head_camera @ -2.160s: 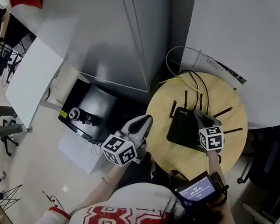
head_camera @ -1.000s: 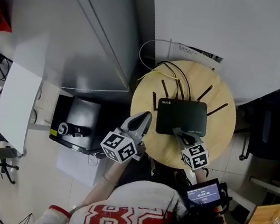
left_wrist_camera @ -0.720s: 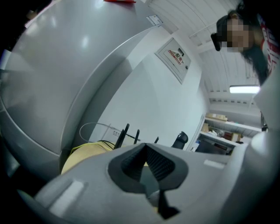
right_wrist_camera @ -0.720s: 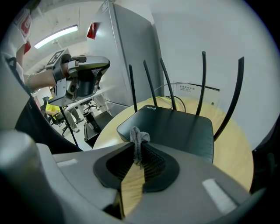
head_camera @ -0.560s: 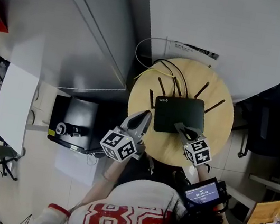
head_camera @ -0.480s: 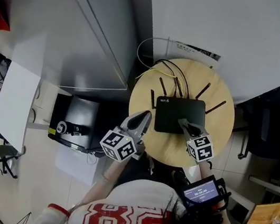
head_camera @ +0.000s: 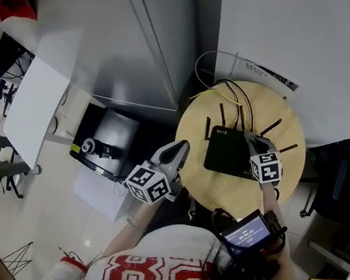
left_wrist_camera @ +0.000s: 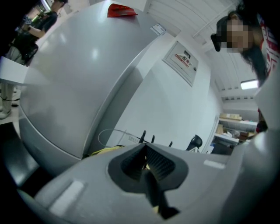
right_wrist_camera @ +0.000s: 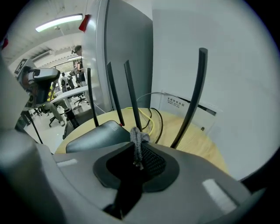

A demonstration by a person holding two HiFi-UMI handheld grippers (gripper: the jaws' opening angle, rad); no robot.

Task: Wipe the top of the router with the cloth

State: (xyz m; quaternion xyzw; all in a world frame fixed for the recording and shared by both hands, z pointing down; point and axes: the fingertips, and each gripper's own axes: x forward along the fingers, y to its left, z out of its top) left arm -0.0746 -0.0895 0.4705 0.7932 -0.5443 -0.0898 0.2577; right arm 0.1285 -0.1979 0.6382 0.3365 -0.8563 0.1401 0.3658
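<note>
1. Left tongs (head_camera: pixel 180 148) of mine hang shut with nothing between the jaws, off the router's (head_camera: pixel 228 153) left side, just where they were half a second ago.
2. Router lies flat on the round table (head_camera: pixel 232 196), its antennas (right_wrist_camera: pixel 194 96) standing along its far edge.
3. Right tongs (head_camera: pixel 254 142) stay clamped on the grey cloth (right_wrist_camera: pixel 137 139) over the router's top. They have slid from its near middle to its far right corner, by the antennas.
</note>
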